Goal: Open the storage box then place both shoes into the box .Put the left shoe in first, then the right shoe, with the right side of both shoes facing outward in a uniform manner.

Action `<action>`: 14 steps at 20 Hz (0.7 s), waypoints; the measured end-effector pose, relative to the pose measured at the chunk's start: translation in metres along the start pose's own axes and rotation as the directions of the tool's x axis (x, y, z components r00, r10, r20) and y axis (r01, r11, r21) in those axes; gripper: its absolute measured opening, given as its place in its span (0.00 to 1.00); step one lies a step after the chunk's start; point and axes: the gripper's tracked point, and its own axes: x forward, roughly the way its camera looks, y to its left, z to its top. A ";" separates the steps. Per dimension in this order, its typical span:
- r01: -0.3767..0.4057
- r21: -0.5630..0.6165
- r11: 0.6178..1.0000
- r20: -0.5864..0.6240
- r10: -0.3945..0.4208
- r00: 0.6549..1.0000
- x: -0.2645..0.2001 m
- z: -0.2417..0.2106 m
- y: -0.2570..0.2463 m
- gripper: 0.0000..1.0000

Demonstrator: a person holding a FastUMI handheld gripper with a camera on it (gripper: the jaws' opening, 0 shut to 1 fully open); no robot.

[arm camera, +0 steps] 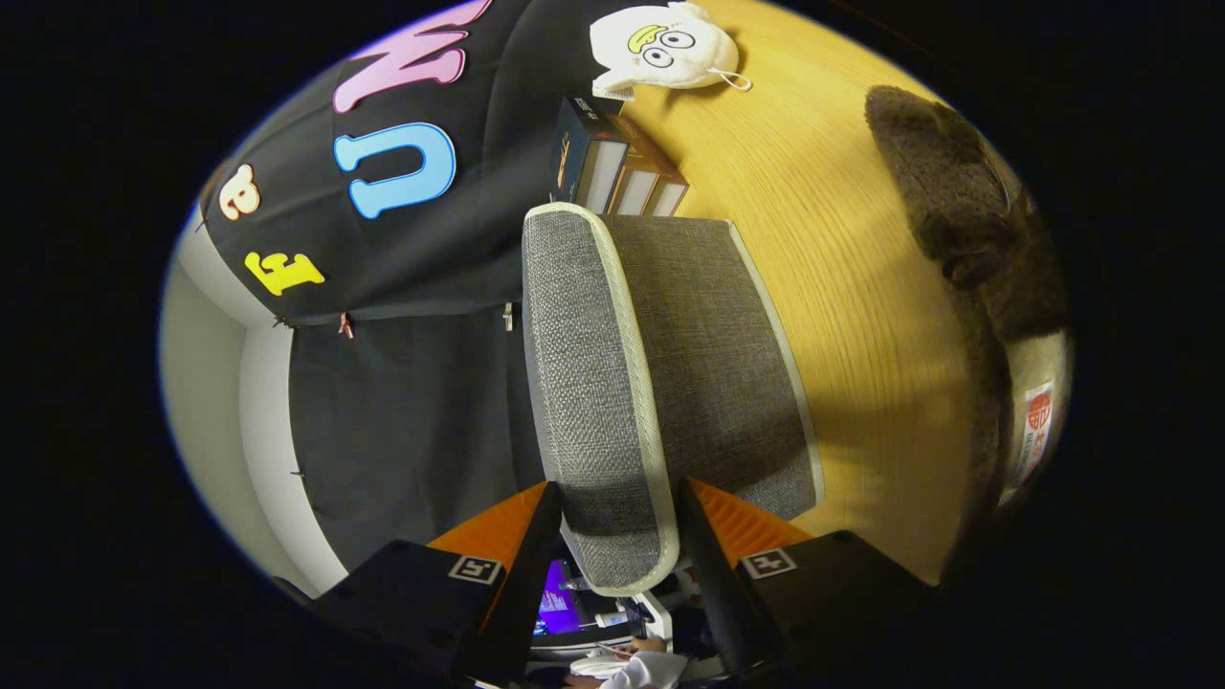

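the gripper (617, 536) has its two fingers (522, 545) closed on the near corner of the storage box (660, 364), one finger on each face of its pale-edged rim, so the grey fabric panel, probably the lid, is pinched between them. from the fingers the panel's long axis runs straight ahead over the wooden table (842, 287). any lift should hinge along that line. beyond its far end stand some small cartons (617, 172), further on a white plush toy (665, 43). a brown fuzzy shoe (957, 201) lies off to the right
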 end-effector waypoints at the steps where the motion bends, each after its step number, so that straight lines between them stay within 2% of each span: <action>1: -0.002 0.005 1.000 -0.009 0.002 1.000 0.002 -0.003 0.000 0.70; 4: -0.009 0.051 0.999 -0.018 0.010 1.000 -0.003 -0.001 0.001 0.63; 7: -0.035 0.116 0.993 0.025 0.032 0.999 -0.006 0.006 0.006 0.30; 11: -0.081 0.100 0.992 0.056 0.076 0.996 -0.011 0.004 0.021 0.17; 13: -0.083 0.085 0.993 0.071 0.077 0.995 -0.012 0.005 0.023 0.07; 14: -0.081 0.084 0.993 0.075 0.075 0.994 -0.012 0.003 0.025 0.07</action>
